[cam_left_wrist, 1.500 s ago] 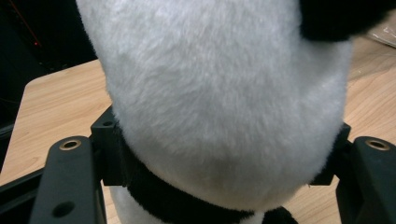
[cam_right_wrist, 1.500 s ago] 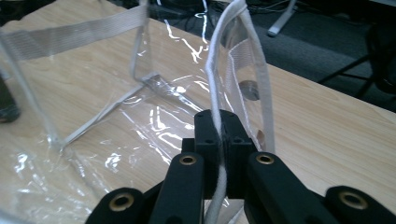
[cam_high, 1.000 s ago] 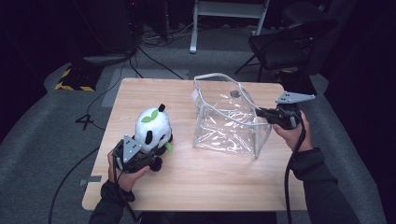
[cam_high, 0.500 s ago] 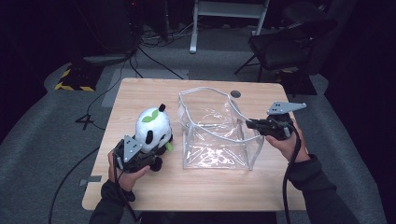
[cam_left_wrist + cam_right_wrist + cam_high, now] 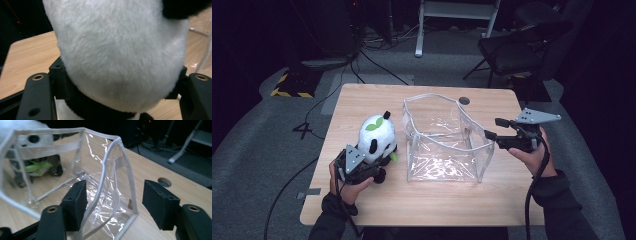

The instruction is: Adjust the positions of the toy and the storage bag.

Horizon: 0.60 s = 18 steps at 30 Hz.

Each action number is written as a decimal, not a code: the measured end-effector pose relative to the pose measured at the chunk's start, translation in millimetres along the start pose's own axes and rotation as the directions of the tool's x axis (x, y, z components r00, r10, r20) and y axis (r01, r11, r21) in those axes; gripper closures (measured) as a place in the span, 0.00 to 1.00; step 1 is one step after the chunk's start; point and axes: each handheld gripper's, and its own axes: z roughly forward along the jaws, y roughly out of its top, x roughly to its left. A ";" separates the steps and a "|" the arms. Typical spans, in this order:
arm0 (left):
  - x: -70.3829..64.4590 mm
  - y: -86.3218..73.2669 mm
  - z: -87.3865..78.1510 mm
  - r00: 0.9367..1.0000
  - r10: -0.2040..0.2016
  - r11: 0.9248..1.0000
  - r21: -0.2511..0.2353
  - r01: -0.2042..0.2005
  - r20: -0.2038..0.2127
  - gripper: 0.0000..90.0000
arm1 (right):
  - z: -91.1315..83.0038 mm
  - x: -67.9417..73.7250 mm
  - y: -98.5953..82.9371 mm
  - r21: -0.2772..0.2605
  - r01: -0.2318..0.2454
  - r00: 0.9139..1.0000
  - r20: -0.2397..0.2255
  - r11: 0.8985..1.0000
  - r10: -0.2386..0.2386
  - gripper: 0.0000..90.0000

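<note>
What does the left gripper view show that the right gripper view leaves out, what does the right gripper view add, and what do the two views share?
Left gripper view: the white fur of the plush panda pressed between the left gripper jaws, at close range.

Right gripper view: the right gripper, jaws open astride the rim of the clear plastic bag, plus a round hole in the tabletop and the floor beyond.

Both: the panda, seen through the bag in the right gripper view, and the wooden table.

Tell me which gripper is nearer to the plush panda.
Left. The left gripper is shut on the plush panda at its lower body, jaws on either side. The right gripper is open at the far wall of the clear plastic bag, across the bag from the panda.
</note>
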 end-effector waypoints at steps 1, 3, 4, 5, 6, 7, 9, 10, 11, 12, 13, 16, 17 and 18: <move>-1.5 0.2 1.0 1.000 -0.001 1.000 -0.002 0.001 0.002 0.33 | -4.4 1.3 -2.3 -0.022 0.005 1.000 0.004 1.000 -0.005 0.38; -4.1 0.6 2.8 1.000 0.001 1.000 -0.004 -0.001 0.009 0.33 | -13.4 3.7 -6.9 -0.062 0.009 1.000 0.003 0.998 -0.009 0.33; -5.4 0.8 4.0 1.000 0.001 1.000 -0.007 -0.001 0.014 0.33 | -23.2 6.7 -12.2 -0.100 0.007 1.000 -0.002 0.995 -0.007 0.30; -6.9 1.0 5.5 1.000 -0.004 1.000 -0.009 0.004 0.020 0.33 | -23.2 6.7 -12.2 -0.100 0.007 1.000 -0.002 0.995 -0.007 0.30; -8.3 1.7 6.9 1.000 -0.003 1.000 -0.009 0.003 0.026 0.33 | -27.9 8.2 -15.2 -0.117 0.009 1.000 -0.004 0.993 -0.010 0.29; -9.9 2.5 8.4 1.000 0.001 1.000 -0.009 -0.001 0.031 0.33 | -32.2 10.0 -18.5 -0.127 0.008 1.000 -0.008 0.992 -0.009 0.28; -13.3 4.1 11.3 0.999 0.008 1.000 -0.008 -0.008 0.040 0.33 | -37.8 15.5 -31.6 -0.127 0.015 1.000 -0.015 0.992 -0.017 0.26; -14.7 4.8 13.0 0.999 0.007 1.000 -0.009 -0.007 0.040 0.33 | -37.8 15.5 -31.6 -0.127 0.015 1.000 -0.015 0.992 -0.017 0.26; -16.2 5.5 14.8 0.999 0.006 1.000 -0.010 -0.006 0.040 0.33 | -37.9 17.5 -37.2 -0.116 0.026 1.000 -0.011 0.993 -0.028 0.25; -17.2 6.2 16.7 0.999 0.011 1.000 -0.010 -0.011 0.039 0.33 | -37.1 19.2 -43.5 -0.111 0.024 1.000 -0.017 0.993 -0.026 0.25; -18.4 6.9 18.7 0.999 0.014 1.000 -0.012 -0.014 0.041 0.33 | -34.9 20.5 -50.2 -0.099 0.019 0.999 -0.033 0.995 -0.022 0.25; -22.1 8.9 26.4 0.999 0.013 1.000 -0.018 -0.012 0.048 0.33 | -22.7 25.2 -73.2 -0.047 0.002 0.998 -0.058 0.999 -0.005 0.25; -23.9 9.9 29.4 0.999 0.013 1.000 -0.021 -0.012 0.050 0.33 | -16.2 26.5 -81.6 -0.015 -0.005 0.998 -0.069 1.000 0.004 0.24; -26.0 10.8 32.3 0.999 0.016 1.000 -0.023 -0.014 0.050 0.33 | -9.5 28.3 -89.2 0.024 0.010 0.998 -0.062 1.000 -0.008 0.24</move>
